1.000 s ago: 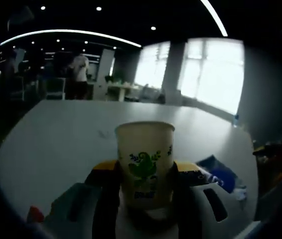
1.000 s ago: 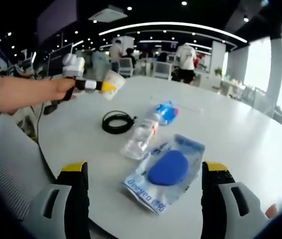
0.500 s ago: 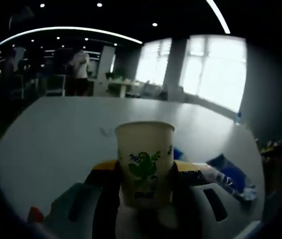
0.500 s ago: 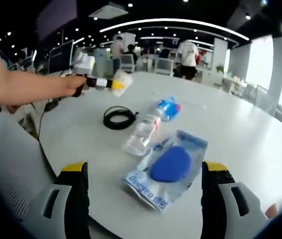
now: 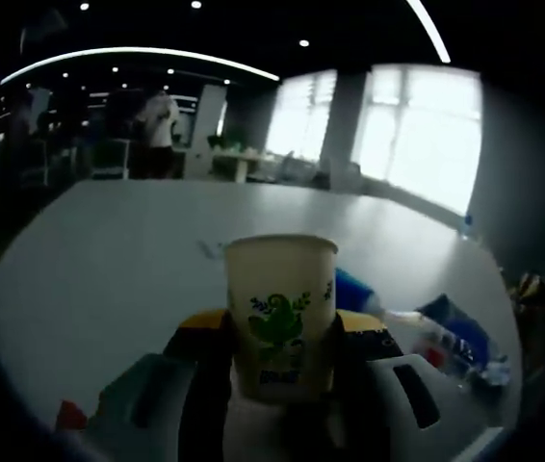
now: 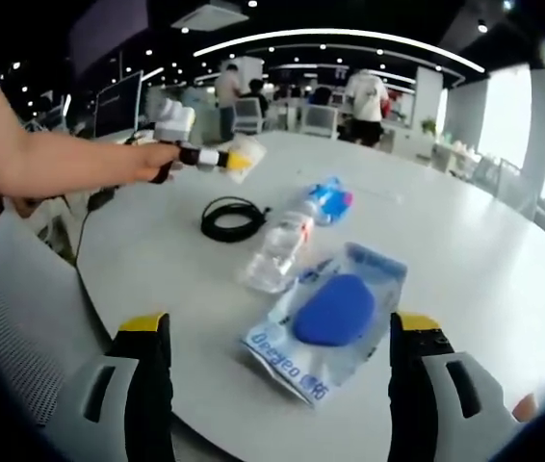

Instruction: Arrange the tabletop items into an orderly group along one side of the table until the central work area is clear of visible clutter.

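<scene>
Between the left gripper (image 5: 282, 361) jaws, paper cup (image 5: 280, 313) stands upright.

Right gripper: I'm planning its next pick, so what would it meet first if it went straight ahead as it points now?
Most likely the blue packet, lying flat between the right gripper's open jaws; depth is uncertain.

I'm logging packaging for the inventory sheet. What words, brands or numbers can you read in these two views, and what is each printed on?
Clear packet holding a blue pad: blue lettering along its near edge, too distorted to read reliably.
Paper cup in the left gripper: green leaf print above a small blue mark, too blurred to read.
Plastic bottle: label too small to read.
</scene>
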Tool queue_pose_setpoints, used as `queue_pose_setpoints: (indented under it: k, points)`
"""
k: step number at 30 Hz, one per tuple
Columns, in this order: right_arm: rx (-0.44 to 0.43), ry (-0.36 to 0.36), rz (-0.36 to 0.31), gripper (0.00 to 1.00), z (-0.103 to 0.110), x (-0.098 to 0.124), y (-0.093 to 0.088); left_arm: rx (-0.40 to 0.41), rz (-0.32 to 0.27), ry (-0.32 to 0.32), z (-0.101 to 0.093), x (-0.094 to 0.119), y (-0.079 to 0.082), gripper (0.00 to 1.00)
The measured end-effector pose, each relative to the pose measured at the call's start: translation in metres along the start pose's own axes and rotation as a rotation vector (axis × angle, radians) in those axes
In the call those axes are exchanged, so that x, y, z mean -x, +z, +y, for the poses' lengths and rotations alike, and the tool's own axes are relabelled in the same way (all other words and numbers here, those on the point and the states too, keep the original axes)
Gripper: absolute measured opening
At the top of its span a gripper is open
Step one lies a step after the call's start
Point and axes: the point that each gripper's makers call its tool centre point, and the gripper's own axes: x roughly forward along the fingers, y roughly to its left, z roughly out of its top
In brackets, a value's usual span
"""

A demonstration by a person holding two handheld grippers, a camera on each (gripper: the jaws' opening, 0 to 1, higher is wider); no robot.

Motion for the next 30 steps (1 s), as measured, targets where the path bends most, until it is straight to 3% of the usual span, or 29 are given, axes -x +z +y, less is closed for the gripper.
queue_pose_setpoints:
  k: [10, 17, 30]
  points:
    - [0.004, 0.008, 0.015, 0.94, 0.002, -0.003, -0.002, -0.015, 0.000, 0.018, 0.012, -0.014, -0.002, 0.39]
    - [0.004, 0.018, 0.030, 0.93, 0.003, -0.005, -0.007, -0.021, 0.013, 0.025, 0.020, -0.024, -0.013, 0.39]
    - [0.009, 0.028, 0.041, 0.93, 0.007, -0.003, -0.011, -0.051, 0.001, 0.024, 0.021, -0.033, -0.022, 0.39]
